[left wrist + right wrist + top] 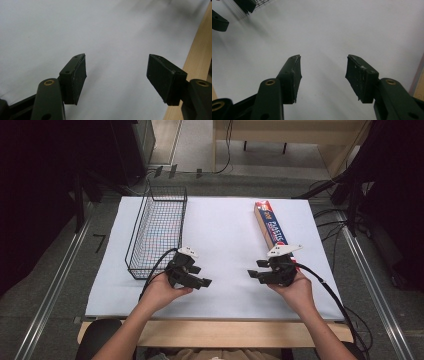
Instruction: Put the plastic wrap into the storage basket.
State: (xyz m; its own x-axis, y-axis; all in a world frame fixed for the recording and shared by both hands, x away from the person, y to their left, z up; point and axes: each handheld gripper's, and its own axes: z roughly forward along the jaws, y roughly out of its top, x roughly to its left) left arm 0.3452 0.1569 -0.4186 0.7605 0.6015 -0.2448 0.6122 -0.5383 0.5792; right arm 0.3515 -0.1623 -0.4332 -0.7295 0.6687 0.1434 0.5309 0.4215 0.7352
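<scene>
Your left gripper hangs over the white sheet covering the counter, low in the high view at about 7 o'clock from the sheet's middle. Its jaws are spread wide and hold nothing; the left gripper view confirms this, with bare sheet between the two pads and the counter's wooden edge running past at 3 o'clock. Your left hand wraps the body from behind.

Your right gripper sits at about 5 o'clock from the sheet's middle, pointing toward the left one, its jaws likewise parted and empty. Your right hand grips it from the 5 o'clock side.

The plastic wrap box lies flat on the sheet, running from 12 o'clock down to the right gripper's body; its near end seems to pass under the gripper's grey plate, though you cannot tell whether they touch.

The black wire basket stands at 11 o'clock from your left gripper, just beside it, and looks empty.
</scene>
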